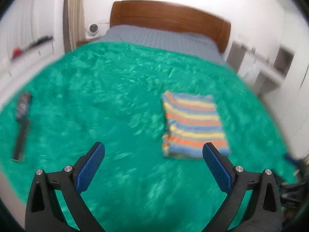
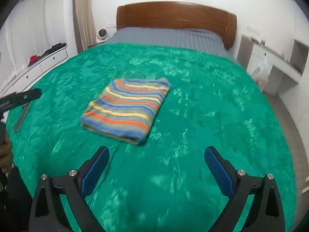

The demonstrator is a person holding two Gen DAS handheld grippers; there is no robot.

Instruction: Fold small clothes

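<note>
The bed [image 2: 193,154] fills both views, spread with a green plush blanket [image 1: 96,96] up to the grey sheet [image 2: 170,38] and wooden headboard [image 2: 173,17]. On the blanket lies the shirt [image 2: 126,111], striped in blue, orange, yellow and grey, already a neat folded rectangle, flat and not held by anything. Its long axis runs away from the near bed edge toward the headboard, leaning a little to the right in the right wrist view

Relative to the right gripper [image 2: 156,169], the shirt sits ahead and to the left, its near short edge close to the left finger's tip but apart from it. Relative to the left gripper [image 1: 153,164], the shirt [image 1: 193,125] lies ahead and to the right, its near right corner just behind the right finger's tip in that view; whether they touch I cannot tell, though it looks like overlap only. So the shirt lies between the two grippers, about equally near each

Both pairs of fingers stand spread wide and hold nothing

A dark remote [image 1: 22,125] lies well to the left, near the bed's edge

The fold looks finished; any further move would start from the near short edge
</note>
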